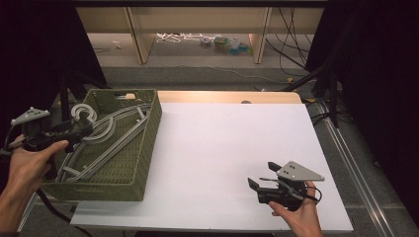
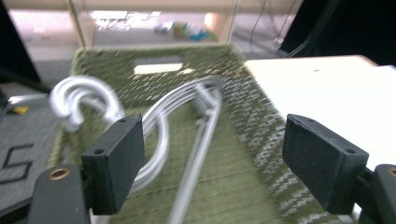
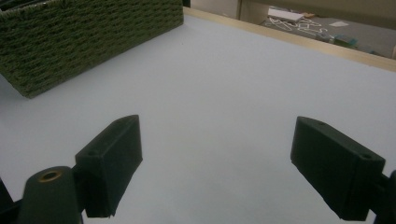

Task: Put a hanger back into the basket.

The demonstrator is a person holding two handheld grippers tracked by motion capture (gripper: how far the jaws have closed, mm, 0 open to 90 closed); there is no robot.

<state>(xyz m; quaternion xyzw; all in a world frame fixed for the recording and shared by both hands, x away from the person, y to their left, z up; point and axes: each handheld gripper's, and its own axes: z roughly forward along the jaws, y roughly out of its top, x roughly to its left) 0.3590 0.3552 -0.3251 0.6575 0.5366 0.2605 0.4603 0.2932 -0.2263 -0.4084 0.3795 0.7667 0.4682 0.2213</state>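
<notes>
While I hold both tools over the counter (image 1: 222, 148), things stand so, left to right:
Left hand-held gripper (image 1: 84, 129): released, jaws spread wide with nothing between them, above the basket's left side.
Basket (image 1: 148, 143): green woven, at the counter's left end.
Hangers (image 1: 116, 136): grey, lying inside the basket, their hooks (image 2: 77, 100) curling over its left rim.
Right hand-held gripper (image 1: 261, 180): released, jaws apart and empty, low over the bare white counter near its front right edge, well apart from the basket.

Grey floor (image 1: 197, 76) beyond the tabletop's far edge; pale wooden shelving (image 1: 197, 22) behind; black cables (image 1: 291, 54) trailing; dark surroundings either side.
</notes>
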